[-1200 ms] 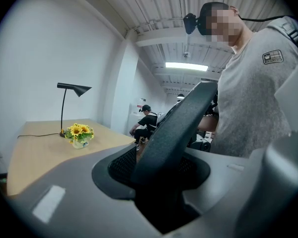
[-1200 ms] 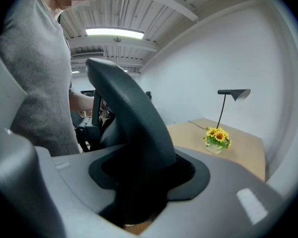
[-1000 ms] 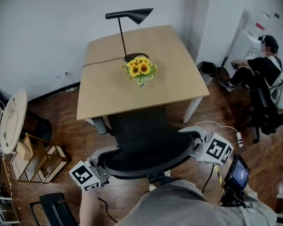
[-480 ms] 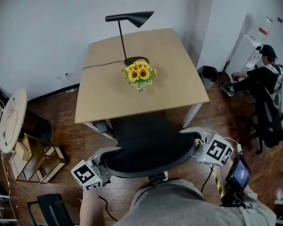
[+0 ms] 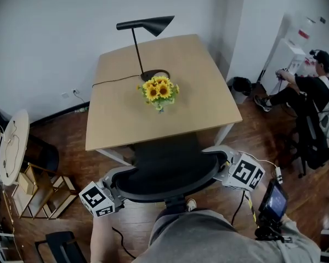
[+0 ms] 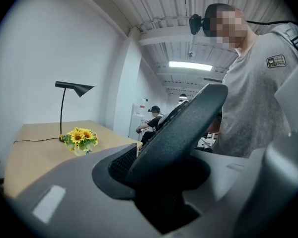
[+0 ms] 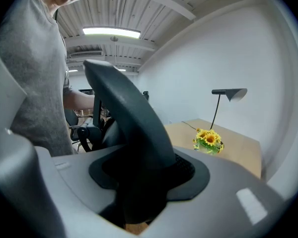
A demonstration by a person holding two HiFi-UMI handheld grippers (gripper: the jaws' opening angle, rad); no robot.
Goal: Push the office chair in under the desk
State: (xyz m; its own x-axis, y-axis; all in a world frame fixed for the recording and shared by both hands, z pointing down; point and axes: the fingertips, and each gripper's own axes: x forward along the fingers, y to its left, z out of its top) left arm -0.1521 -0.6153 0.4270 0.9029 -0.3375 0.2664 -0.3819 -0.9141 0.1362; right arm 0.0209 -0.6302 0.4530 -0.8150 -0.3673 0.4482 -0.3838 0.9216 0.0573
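The left gripper (image 5: pixel 116 182) and the right gripper (image 5: pixel 218 159) each clamped, jaws about half apart, on opposite side edges of the black backrest of the office chair (image 5: pixel 164 171). Its seat sat partly under the near edge of the wooden worktop (image 5: pixel 120 119), which carried a black lamp (image 5: pixel 148 24) and sunflowers (image 5: pixel 160 90).

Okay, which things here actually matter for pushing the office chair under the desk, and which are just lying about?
Part of the job:
- office chair
- desk
- left hand-held gripper and right hand-held gripper, each clamped on a side of the chair's backrest

Just lying about:
- black lamp on the desk
- sunflowers on the desk
- seated person at the far right
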